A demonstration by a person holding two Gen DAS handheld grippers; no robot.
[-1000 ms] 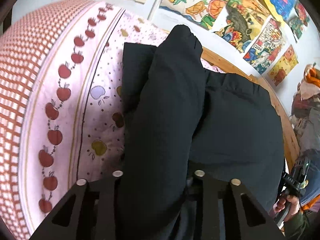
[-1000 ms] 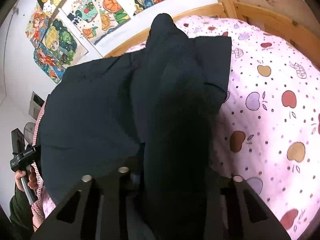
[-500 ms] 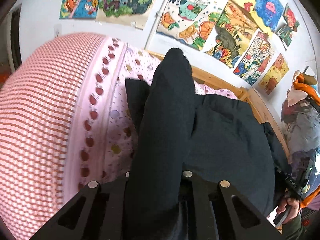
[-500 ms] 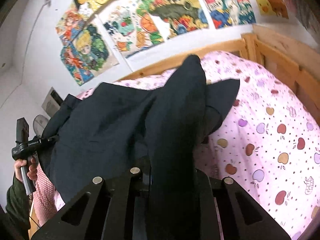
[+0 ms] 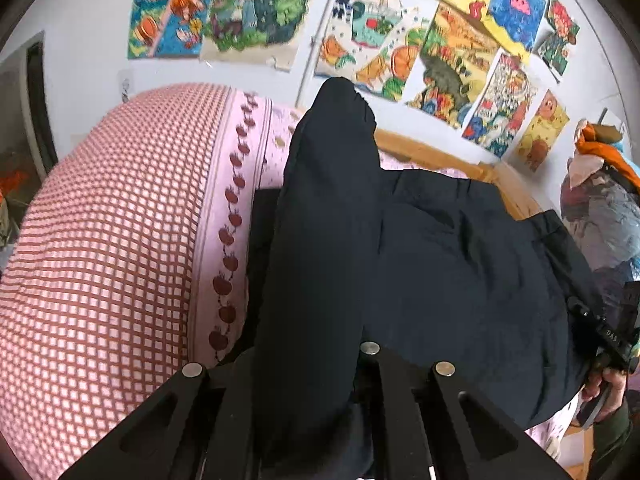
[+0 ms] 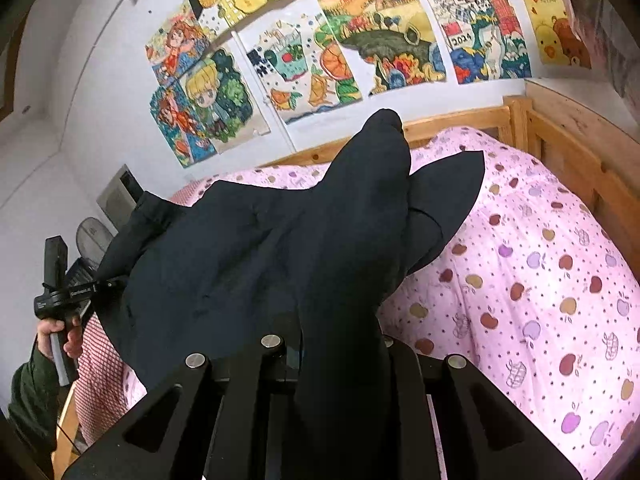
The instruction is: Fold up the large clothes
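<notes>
Both grippers clamped on the dark garment, edge lifted off the bed.

The left gripper (image 5: pixel 316 364) has finished closing: its fingers pinch a bunched fold of the dark garment (image 5: pixel 460 264), which drapes over them and hides the tips. The right gripper (image 6: pixel 340 344) likewise pinches the opposite end of the same edge. Compared with a second ago, both views show more wall and posters (image 6: pixel 360 52) and less bedding, so the held edge has risen above the pink apple-print quilt (image 6: pixel 540 280). The rest of the garment still lies on the quilt, beside the red-checked pillow (image 5: pixel 112 248), sagging between the two grips. Judgement: grasp phase done, fold stroke beginning; next the raised edge should be carried over the resting part. Risk: uneven pull skews the crease.
</notes>
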